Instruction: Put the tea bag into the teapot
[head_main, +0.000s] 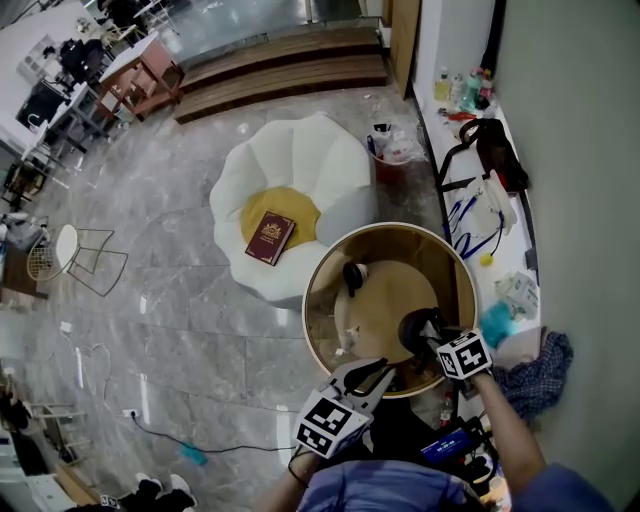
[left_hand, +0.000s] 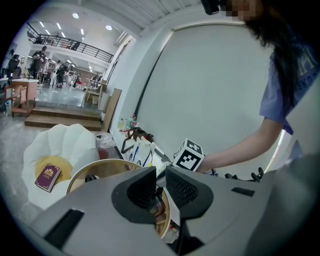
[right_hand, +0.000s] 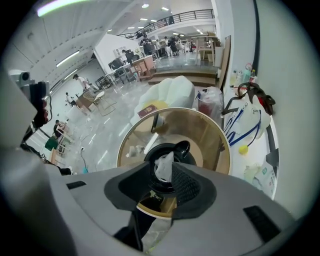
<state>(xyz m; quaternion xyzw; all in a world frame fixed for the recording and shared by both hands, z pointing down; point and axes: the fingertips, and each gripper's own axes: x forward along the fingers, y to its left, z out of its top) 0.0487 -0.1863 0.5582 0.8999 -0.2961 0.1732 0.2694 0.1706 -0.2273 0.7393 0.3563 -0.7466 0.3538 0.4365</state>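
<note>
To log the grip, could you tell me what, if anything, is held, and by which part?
Nothing: the white tea bag sits loose between the right gripper's open jaws; the left gripper is empty.

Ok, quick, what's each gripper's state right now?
Left gripper: slightly open, empty.
Right gripper: open, tea bag between its jaws, over the teapot.

The left gripper (left_hand: 161, 175) and the right gripper (right_hand: 162, 167) are grey with dark bumpy pads. Each has a cube (head_main: 330, 422) with black and white squares. The person wears a blue shirt (left_hand: 280, 95) with short sleeves.
</note>
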